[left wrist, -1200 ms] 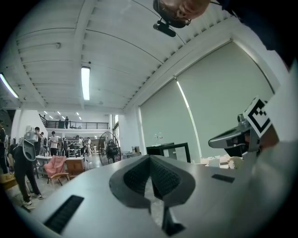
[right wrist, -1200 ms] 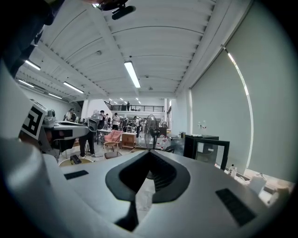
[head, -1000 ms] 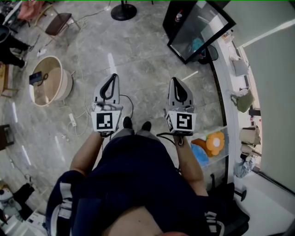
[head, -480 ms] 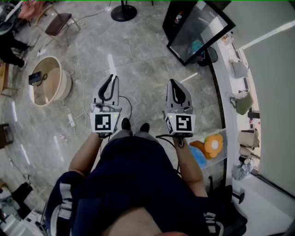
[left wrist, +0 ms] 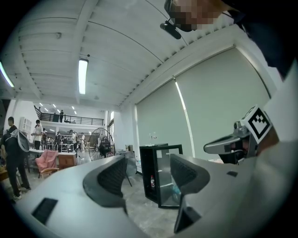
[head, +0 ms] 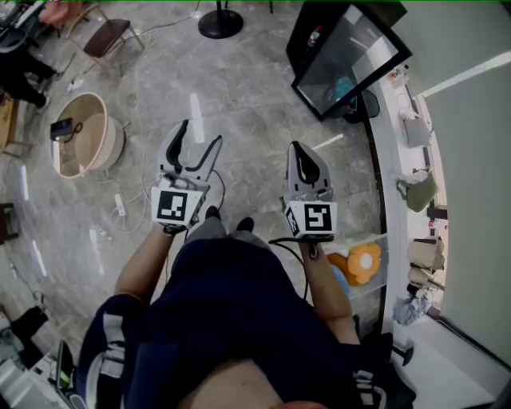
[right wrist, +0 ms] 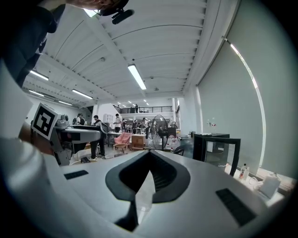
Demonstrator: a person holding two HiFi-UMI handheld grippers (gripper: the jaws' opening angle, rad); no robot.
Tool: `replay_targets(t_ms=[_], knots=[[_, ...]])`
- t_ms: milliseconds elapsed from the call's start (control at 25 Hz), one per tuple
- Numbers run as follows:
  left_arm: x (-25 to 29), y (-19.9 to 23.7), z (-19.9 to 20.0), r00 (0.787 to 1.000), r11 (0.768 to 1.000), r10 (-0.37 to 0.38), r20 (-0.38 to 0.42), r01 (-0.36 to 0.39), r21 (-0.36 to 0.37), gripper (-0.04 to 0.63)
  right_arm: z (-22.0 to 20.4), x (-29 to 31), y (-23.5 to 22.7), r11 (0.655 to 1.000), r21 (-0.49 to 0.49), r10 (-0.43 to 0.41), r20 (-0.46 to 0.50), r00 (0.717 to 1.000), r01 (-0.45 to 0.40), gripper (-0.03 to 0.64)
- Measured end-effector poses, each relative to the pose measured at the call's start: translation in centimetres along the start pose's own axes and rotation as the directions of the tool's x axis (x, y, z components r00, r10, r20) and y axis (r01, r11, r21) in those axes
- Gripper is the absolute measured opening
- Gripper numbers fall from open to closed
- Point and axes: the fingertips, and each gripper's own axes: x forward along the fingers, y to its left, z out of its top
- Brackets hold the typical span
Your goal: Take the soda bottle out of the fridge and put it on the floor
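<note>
A small black fridge (head: 347,52) with a glass door stands on the grey floor ahead and to the right; it also shows in the left gripper view (left wrist: 160,179) and the right gripper view (right wrist: 216,148). Inside it stands a small bottle with a red label (left wrist: 152,181), a red speck from above (head: 317,33). My left gripper (head: 200,137) (left wrist: 148,174) is held level, well short of the fridge. Its jaws have just been opening and stand open, with nothing between them. My right gripper (head: 302,152) (right wrist: 149,174) is shut and empty, beside the left one.
A round beige tub (head: 84,140) sits on the floor to the left, with cables (head: 120,208) near it. A fan base (head: 221,22) and a chair (head: 112,36) stand farther off. A white counter (head: 395,160) runs along the right, an orange plush toy (head: 363,260) below it. People stand far off (left wrist: 14,144).
The left gripper's jaws have gone from shut to open, and that gripper has edged forward. The right gripper has stayed shut and almost still.
</note>
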Motion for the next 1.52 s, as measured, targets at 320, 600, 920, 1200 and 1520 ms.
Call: replay_targets(t_ms=[320, 600, 920, 1200, 1520], knots=[[1.7, 2.4, -0.1, 0.999, 1.0, -0.006, 0.033, 0.006, -0.016, 0.299, -0.3, 2.7, 1.1, 0.999, 0.014, 0.032, 0.012, 0.999, -0.032, 0.017], [6.4, 9.1, -1.3, 0.996, 0.998, -0.067, 0.058, 0.067, -0.012, 0.299, -0.4, 10.0, 2.2, 1.0, 0.029, 0.003, 0.011, 1.0, -0.003, 0.017], [17.1, 18.7, -1.7, 0.973, 0.976, -0.216, 0.084, 0.215, 0.021, 0.301, 1.0, 24.0, 1.6, 0.993, 0.028, -0.116, 0.011, 0.993, 0.116, 0.018], [26.4, 22.5, -2.7, 0.936, 0.938, -0.346, 0.056, 0.343, 0.056, 0.301, 0.8, 32.2, -2.2, 0.974, 0.053, -0.219, -0.019, 0.975, 0.22, 0.017], [37.1, 25.8, -4.5, 0.919, 0.921, -0.389, 0.065, 0.386, 0.051, 0.301, -0.7, 41.2, -7.5, 0.967, 0.058, -0.246, -0.059, 0.967, 0.25, 0.017]])
